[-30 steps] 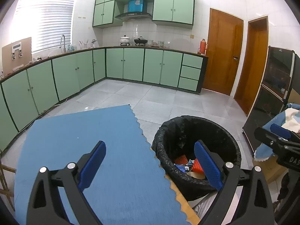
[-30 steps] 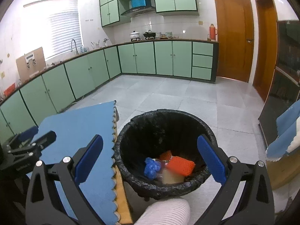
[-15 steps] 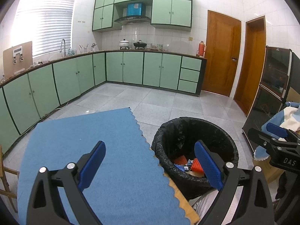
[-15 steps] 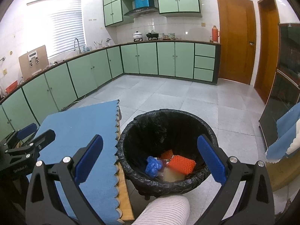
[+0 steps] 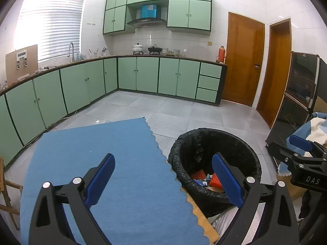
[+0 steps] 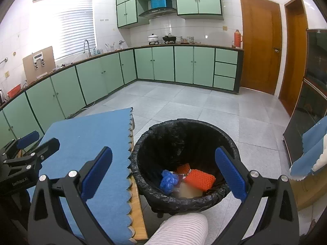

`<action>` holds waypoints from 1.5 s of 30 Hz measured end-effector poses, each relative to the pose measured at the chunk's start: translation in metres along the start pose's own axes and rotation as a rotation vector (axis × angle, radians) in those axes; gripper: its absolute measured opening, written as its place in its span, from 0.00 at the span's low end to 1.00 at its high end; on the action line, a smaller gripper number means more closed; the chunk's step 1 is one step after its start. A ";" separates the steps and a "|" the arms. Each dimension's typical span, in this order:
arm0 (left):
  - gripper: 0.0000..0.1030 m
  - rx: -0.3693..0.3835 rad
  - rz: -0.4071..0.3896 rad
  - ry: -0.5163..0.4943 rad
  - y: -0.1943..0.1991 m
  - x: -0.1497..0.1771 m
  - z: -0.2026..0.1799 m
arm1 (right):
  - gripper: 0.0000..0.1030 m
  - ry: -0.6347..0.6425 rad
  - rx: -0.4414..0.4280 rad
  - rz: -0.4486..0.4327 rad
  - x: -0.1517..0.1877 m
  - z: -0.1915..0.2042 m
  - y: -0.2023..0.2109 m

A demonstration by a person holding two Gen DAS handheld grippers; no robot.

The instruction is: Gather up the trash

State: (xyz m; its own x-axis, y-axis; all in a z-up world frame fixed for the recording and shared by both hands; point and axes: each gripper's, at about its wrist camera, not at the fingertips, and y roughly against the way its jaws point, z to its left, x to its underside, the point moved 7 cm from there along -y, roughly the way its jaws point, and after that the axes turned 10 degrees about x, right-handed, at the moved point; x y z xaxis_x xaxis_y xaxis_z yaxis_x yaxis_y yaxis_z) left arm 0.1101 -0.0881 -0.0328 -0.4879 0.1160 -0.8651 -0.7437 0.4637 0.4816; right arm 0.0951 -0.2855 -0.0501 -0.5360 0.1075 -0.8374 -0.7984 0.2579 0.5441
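Note:
A black-lined trash bin (image 6: 143,143) (image 5: 253,159) stands on the floor beside the table's right edge. Inside lie an orange mesh piece (image 6: 201,179), a crumpled blue piece (image 6: 168,180) and other scraps; the left wrist view shows orange scraps (image 5: 198,174) in it too. My right gripper (image 6: 163,167) hangs open above the bin with nothing between its fingers. My left gripper (image 5: 163,177) is open and empty over the blue cloth (image 5: 114,163) at the table's right edge. Each gripper shows in the other's view, right gripper (image 5: 300,153), left gripper (image 6: 28,145).
The blue scalloped cloth (image 6: 90,143) covers a wooden table (image 6: 137,204). A striped sleeve or knee (image 6: 179,228) sits below the bin. Green cabinets (image 5: 81,85) line the walls; wooden doors (image 5: 243,61) and a dark cabinet (image 5: 300,94) stand at right. Grey tiled floor (image 6: 194,106) lies beyond.
Both views have tilted up and drawn back slightly, so the bin and cloth sit lower in frame. Both grippers stay open and empty.

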 end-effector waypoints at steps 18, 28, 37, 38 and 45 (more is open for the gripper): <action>0.91 -0.006 0.000 0.001 0.003 0.002 0.002 | 0.95 0.010 -0.003 -0.001 -0.002 0.005 -0.001; 0.91 -0.010 0.001 0.002 0.004 0.002 0.003 | 0.95 0.010 -0.004 -0.003 -0.002 0.007 -0.001; 0.91 -0.010 0.001 0.002 0.004 0.002 0.003 | 0.95 0.012 -0.007 -0.005 -0.003 0.006 -0.003; 0.91 -0.009 0.000 0.003 0.005 0.002 0.004 | 0.95 0.013 -0.006 -0.007 -0.003 0.006 -0.002; 0.91 -0.011 0.001 0.001 0.004 0.002 0.003 | 0.95 0.013 -0.007 -0.006 -0.003 0.007 -0.003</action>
State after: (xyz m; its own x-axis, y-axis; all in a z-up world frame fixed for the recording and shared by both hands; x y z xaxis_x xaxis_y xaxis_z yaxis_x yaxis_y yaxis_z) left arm 0.1073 -0.0835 -0.0328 -0.4892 0.1154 -0.8645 -0.7481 0.4541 0.4839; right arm 0.1005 -0.2801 -0.0493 -0.5349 0.0939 -0.8397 -0.8032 0.2519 0.5398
